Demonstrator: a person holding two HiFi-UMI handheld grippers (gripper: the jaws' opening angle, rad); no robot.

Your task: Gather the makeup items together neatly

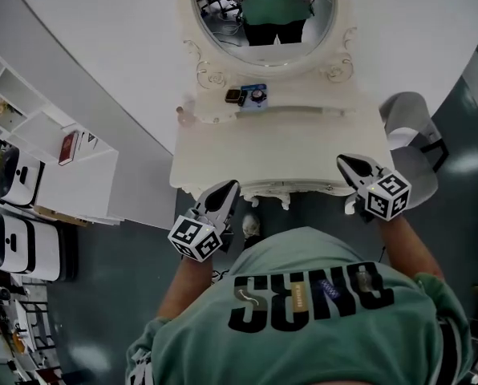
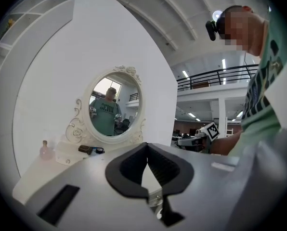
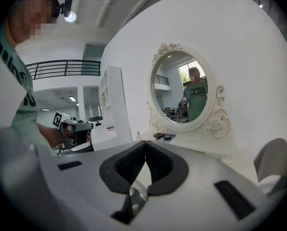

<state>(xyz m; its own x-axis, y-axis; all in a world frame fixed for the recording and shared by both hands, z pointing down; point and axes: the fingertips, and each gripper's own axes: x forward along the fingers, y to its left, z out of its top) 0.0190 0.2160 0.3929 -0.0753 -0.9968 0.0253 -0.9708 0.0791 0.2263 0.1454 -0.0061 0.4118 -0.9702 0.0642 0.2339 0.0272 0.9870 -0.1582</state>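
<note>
Two tongs hover at the near edge of a white counter (image 1: 287, 147) in the head view: the left tongs (image 1: 228, 188) at about seven o'clock of it and the right tongs (image 1: 347, 161) at about four o'clock, both pointing toward twelve. The makeup sits along the counter's far edge, at twelve o'clock, below an oval mirror (image 1: 223, 34). There a dark compact (image 1: 234, 96) lies just beside a blue item (image 1: 256, 95), and a pink bottle (image 1: 183, 113) stands apart from them toward ten o'clock. A grey chair (image 1: 406, 123) stands at the counter's three o'clock side and a white shelf (image 1: 62, 155) at its nine o'clock side. In the left gripper view the left tongs are clenched, pads meeting with nothing between them. The bottle, compact and blue item lie toward ten o'clock of the tips, well apart from them, and the right tongs show at two o'clock. In the right gripper view the right tongs are likewise clenched and empty. The makeup lies ahead at about twelve o'clock under the mirror, and the left tongs show at nine o'clock.
</note>
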